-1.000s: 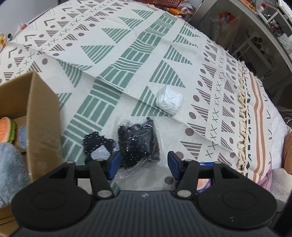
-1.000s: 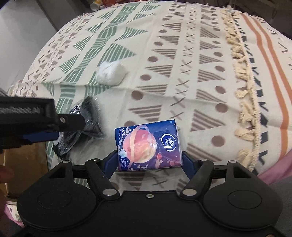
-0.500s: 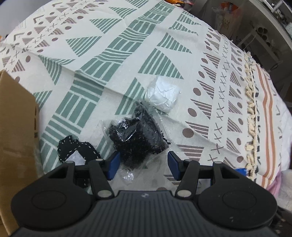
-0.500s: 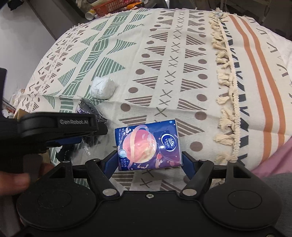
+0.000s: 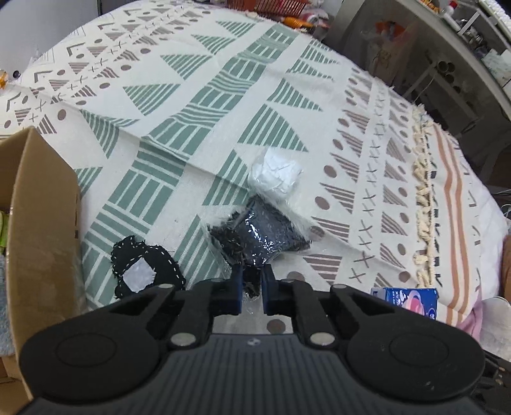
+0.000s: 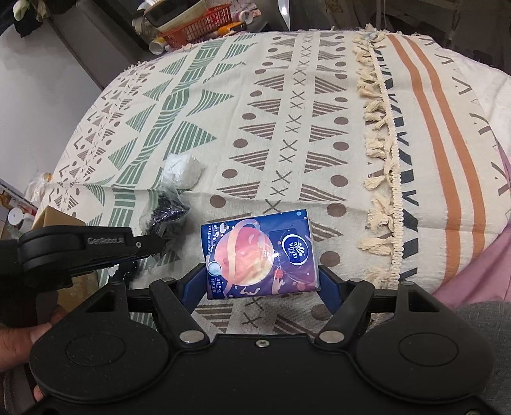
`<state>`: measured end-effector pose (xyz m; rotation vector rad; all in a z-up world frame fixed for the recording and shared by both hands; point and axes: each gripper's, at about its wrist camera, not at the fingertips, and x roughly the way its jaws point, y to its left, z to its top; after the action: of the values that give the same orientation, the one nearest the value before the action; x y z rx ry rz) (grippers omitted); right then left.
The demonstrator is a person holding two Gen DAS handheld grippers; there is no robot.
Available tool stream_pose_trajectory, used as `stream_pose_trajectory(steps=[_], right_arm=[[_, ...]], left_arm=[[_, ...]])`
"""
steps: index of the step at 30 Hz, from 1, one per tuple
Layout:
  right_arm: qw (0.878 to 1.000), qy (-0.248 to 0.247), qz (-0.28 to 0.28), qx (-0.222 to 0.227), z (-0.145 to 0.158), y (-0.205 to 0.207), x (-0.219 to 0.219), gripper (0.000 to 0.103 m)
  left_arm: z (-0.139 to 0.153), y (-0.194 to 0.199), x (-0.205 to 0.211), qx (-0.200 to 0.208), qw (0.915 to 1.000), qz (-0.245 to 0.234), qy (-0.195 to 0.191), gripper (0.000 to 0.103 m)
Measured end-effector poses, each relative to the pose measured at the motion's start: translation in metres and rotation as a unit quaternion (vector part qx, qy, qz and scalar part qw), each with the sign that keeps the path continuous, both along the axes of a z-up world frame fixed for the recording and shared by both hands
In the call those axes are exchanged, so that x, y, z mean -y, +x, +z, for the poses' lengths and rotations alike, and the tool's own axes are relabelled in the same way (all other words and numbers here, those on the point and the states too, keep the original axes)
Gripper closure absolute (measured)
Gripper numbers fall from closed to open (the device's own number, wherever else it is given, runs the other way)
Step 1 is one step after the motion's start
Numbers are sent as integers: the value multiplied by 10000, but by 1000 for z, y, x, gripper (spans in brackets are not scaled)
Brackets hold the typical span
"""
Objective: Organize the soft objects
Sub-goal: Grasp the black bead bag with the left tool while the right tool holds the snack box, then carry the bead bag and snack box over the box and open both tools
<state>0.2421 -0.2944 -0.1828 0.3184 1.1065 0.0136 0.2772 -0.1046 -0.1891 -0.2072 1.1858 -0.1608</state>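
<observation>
My left gripper [image 5: 252, 292] is shut on the near edge of a clear plastic bag of black fabric [image 5: 260, 237], which lies on the patterned blanket [image 5: 207, 105]. The same bag [image 6: 166, 214] shows in the right wrist view beside the left gripper [image 6: 153, 245]. A white wrapped bundle [image 5: 276, 177] sits just beyond it. A black stitched patch [image 5: 143, 266] lies to the bag's left. My right gripper [image 6: 262, 281] is shut on a blue tissue pack [image 6: 258, 253] held above the blanket; the pack [image 5: 407, 297] also shows at the lower right of the left wrist view.
A cardboard box [image 5: 41, 217] with soft items inside stands at the left. A tassel fringe [image 6: 383, 159] crosses the blanket. Shelving and clutter [image 5: 447, 64] lie beyond the far right edge; a red basket [image 6: 198, 28] sits behind. A hand [image 6: 19, 341] holds the left gripper.
The left gripper's fingers closed from wide open onto the near edge of the black fabric bag. The right gripper rose and pulled back a little, still holding the tissue pack.
</observation>
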Motion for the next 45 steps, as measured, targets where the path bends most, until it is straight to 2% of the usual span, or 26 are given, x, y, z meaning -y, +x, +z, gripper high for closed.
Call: stream_pose_trajectory(steps=[13,24,37,45], right_arm=[[9996,60,-44,281,19,-15,3,33],[9981,98,167,588,41,-17,-19,33],[9955,132,519,782,62,-11,-60,33],[9936,104,727,853,70,-4,-90,33]], left_arm=[[40,-28,-11,492,9986,53,-171,97],[78,-50,-34,972,9946,250,-255,97],[98,-68,-79,1230,9908,485,-282,97],[100,-72,-115,1286,9881,774,-339,97]])
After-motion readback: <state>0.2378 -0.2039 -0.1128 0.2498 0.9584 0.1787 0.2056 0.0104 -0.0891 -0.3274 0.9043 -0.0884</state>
